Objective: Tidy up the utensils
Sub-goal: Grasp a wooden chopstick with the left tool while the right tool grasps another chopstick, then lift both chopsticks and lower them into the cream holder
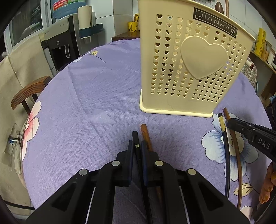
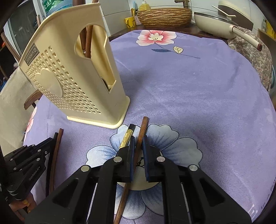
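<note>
A cream utensil holder point(image 1: 188, 65) with heart-shaped holes stands on the purple cloth; it also shows in the right wrist view point(image 2: 72, 75), with brown handles inside. My left gripper point(image 1: 137, 146) has its jaws close around a black chopstick point(image 1: 136, 141); a brown chopstick point(image 1: 146, 136) lies just right of it. My right gripper point(image 2: 138, 143) has its jaws narrowly apart around a brown chopstick point(image 2: 142, 129), with a black gold-banded chopstick point(image 2: 126, 137) beside its left finger. I cannot tell if either chopstick is lifted off the cloth.
A round table has a purple flowered cloth point(image 2: 189, 89). A woven basket point(image 2: 163, 16) and a cream pan point(image 2: 222, 25) sit at the far edge. A wooden chair point(image 1: 29, 91) and water dispenser point(image 1: 60, 43) stand at left.
</note>
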`<control>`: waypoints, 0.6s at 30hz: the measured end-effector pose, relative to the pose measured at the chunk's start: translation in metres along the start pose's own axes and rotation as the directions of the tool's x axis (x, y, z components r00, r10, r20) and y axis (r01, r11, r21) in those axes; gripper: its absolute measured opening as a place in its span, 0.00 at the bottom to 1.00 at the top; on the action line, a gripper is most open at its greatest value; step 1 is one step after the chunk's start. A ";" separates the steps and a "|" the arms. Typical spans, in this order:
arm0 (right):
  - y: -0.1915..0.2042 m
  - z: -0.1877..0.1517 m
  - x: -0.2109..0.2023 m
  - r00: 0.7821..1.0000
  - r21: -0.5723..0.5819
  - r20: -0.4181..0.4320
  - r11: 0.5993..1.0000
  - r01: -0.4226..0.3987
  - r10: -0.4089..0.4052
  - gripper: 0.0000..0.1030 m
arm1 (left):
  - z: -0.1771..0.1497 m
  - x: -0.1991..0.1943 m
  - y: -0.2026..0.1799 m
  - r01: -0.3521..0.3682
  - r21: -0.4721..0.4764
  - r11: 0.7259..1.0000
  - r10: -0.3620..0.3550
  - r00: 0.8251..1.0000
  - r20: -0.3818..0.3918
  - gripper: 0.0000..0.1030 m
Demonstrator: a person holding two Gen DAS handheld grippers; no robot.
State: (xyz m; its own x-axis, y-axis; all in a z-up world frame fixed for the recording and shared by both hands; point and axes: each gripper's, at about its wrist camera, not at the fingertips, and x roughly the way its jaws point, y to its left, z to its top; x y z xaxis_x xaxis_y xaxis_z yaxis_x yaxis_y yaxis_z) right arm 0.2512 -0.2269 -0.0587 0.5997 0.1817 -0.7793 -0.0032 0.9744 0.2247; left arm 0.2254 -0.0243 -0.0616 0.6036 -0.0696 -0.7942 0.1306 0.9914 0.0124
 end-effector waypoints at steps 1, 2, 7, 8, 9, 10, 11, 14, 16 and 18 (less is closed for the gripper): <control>-0.002 0.000 -0.002 1.000 0.007 0.008 1.000 -0.007 0.007 0.09 | 0.000 0.000 0.001 0.004 -0.004 1.000 -0.004 1.000 0.000 0.08; -0.004 0.001 -0.004 1.000 0.013 0.013 1.000 -0.012 0.012 0.09 | 0.001 0.000 0.001 0.008 -0.009 1.000 -0.008 1.000 0.000 0.08; -0.010 0.001 -0.017 0.998 0.027 0.046 0.999 -0.042 0.041 0.07 | 0.005 -0.001 0.006 0.025 -0.032 0.999 -0.025 1.000 0.010 0.08; -0.011 0.001 -0.020 0.997 0.030 0.053 0.998 -0.052 0.050 0.07 | 0.005 -0.002 0.006 0.026 -0.033 0.999 -0.026 1.000 0.014 0.08; -0.012 0.002 -0.022 0.996 0.034 0.061 0.998 -0.062 0.060 0.07 | 0.006 -0.004 0.005 0.030 -0.034 0.999 -0.030 0.999 0.020 0.08; -0.012 0.002 -0.025 0.995 0.038 0.068 0.997 -0.069 0.067 0.07 | 0.008 -0.006 0.005 0.034 -0.037 0.999 -0.033 0.999 0.027 0.08; -0.014 0.003 -0.027 0.994 0.043 0.073 0.996 -0.082 0.078 0.07 | 0.008 -0.008 0.005 0.036 -0.039 0.999 -0.035 0.999 0.032 0.08; -0.016 0.004 -0.039 0.989 0.053 0.102 0.992 -0.113 0.107 0.07 | 0.011 -0.017 0.007 0.054 -0.051 0.997 -0.051 0.997 0.056 0.08; -0.016 0.005 -0.047 0.985 0.052 0.123 0.990 -0.129 0.121 0.07 | 0.014 -0.026 0.009 0.064 -0.060 0.996 -0.059 0.995 0.079 0.08; -0.015 0.007 -0.061 0.978 0.045 0.155 0.988 -0.149 0.141 0.07 | 0.016 -0.033 0.012 0.074 -0.068 0.995 -0.067 0.993 0.098 0.08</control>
State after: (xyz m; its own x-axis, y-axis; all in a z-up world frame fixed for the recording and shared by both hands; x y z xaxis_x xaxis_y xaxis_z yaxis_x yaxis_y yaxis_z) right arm 0.2204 -0.2539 -0.0102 0.7099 0.2941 -0.6399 -0.0567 0.9295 0.3643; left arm 0.2196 -0.0119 -0.0251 0.6675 -0.1463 -0.7301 0.1214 0.9888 -0.0872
